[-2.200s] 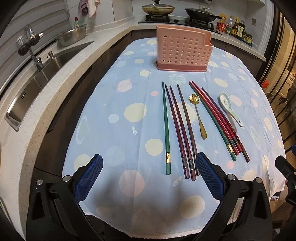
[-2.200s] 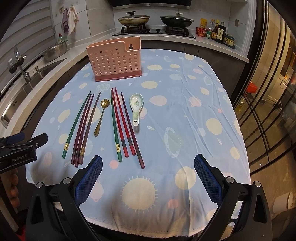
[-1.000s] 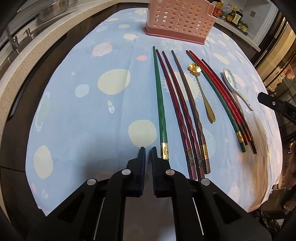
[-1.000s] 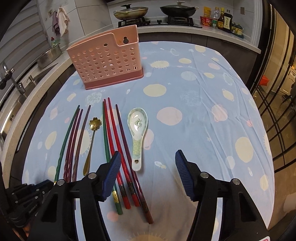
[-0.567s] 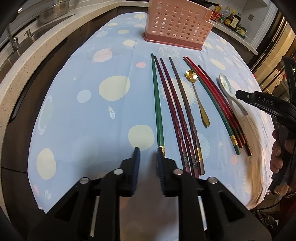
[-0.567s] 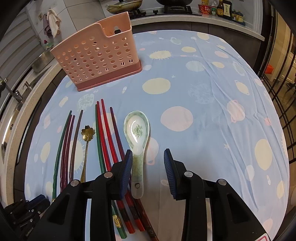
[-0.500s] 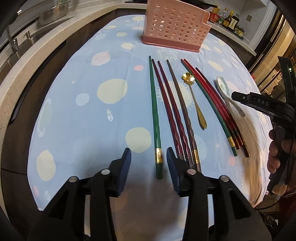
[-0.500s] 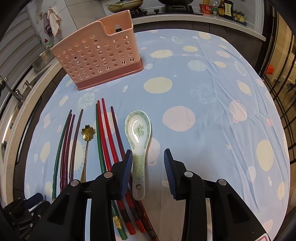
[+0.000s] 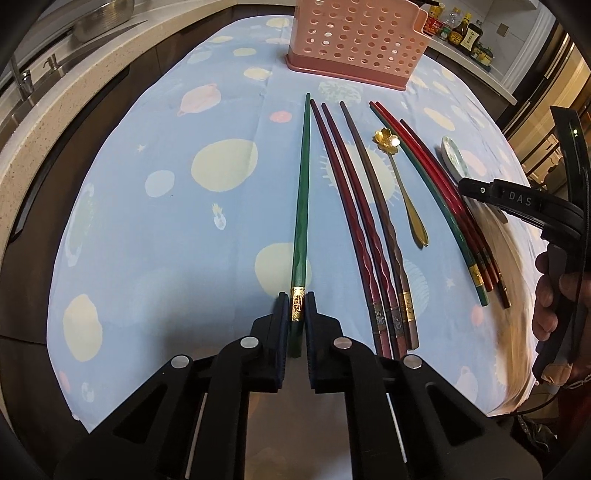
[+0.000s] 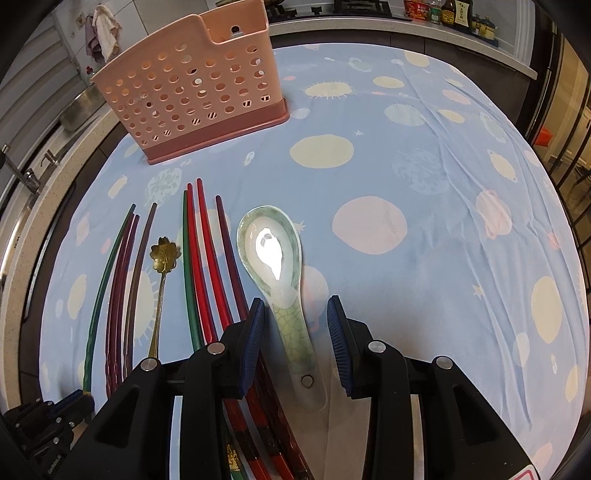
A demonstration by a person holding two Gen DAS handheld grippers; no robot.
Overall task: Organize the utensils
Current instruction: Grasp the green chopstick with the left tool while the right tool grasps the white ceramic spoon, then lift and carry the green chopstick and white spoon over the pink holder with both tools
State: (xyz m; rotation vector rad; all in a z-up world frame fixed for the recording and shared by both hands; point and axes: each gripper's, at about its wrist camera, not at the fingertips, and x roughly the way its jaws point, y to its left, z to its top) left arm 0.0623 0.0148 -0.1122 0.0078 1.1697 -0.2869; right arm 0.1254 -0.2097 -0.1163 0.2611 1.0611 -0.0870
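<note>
My left gripper [image 9: 296, 300] is shut on the gold-banded end of a green chopstick [image 9: 302, 192] that lies on the blue tablecloth. Beside it lie dark red and brown chopsticks [image 9: 364, 221], a gold flower spoon [image 9: 402, 184] and more red and green chopsticks [image 9: 436, 184]. My right gripper [image 10: 295, 314] is open, its fingers on either side of the handle of a pale green ceramic spoon [image 10: 275, 258], not touching it. A pink perforated utensil holder [image 10: 192, 96] stands at the far side; it also shows in the left wrist view [image 9: 354, 40].
The table [image 10: 424, 203] is covered by a blue cloth with pale dots. A counter with a sink [image 9: 33, 85] runs along the left. A stove with pans and sauce bottles [image 10: 454, 11] stands behind. The right gripper shows at the right in the left wrist view [image 9: 517, 201].
My left gripper opened, moved onto the green chopstick's end and shut on it. My right gripper narrowed and moved down and forward, so it now straddles the ceramic spoon's handle.
</note>
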